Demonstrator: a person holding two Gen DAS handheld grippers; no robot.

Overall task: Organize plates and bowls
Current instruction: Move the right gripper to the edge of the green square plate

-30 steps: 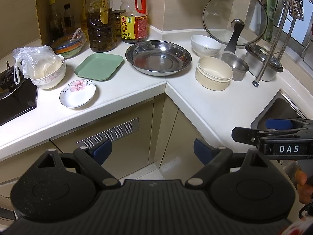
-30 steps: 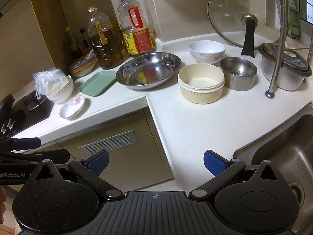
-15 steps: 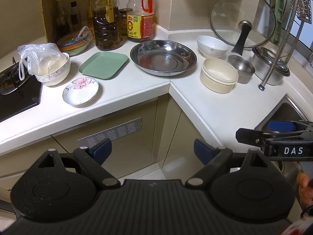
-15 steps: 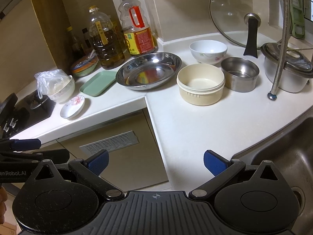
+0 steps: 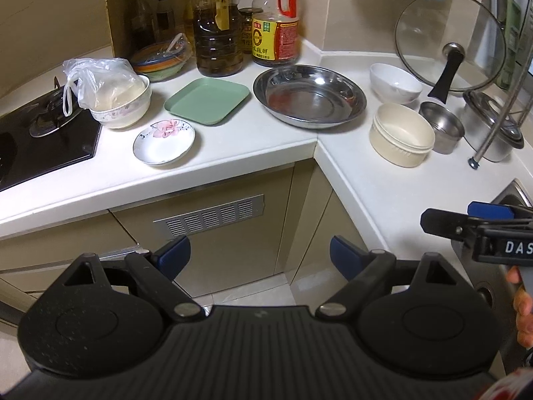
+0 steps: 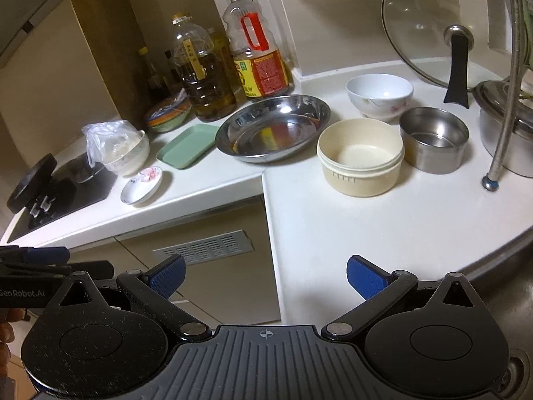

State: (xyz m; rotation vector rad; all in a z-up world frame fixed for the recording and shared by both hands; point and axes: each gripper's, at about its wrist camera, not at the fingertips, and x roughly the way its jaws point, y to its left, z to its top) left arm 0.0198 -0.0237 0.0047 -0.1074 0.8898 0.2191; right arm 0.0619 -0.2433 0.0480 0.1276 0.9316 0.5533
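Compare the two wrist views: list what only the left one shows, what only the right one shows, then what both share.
Only the left wrist view shows the stove burner grate and a sliver of the sink. Only the right wrist view shows the black stove knob, the pale bowl's ribbed outer wall and the floral print on the white bowl's side. Both show the steel basin, green tray, flowered saucer, bagged bowl, oil bottles, glass lid, and both tools open: left tool, right tool.
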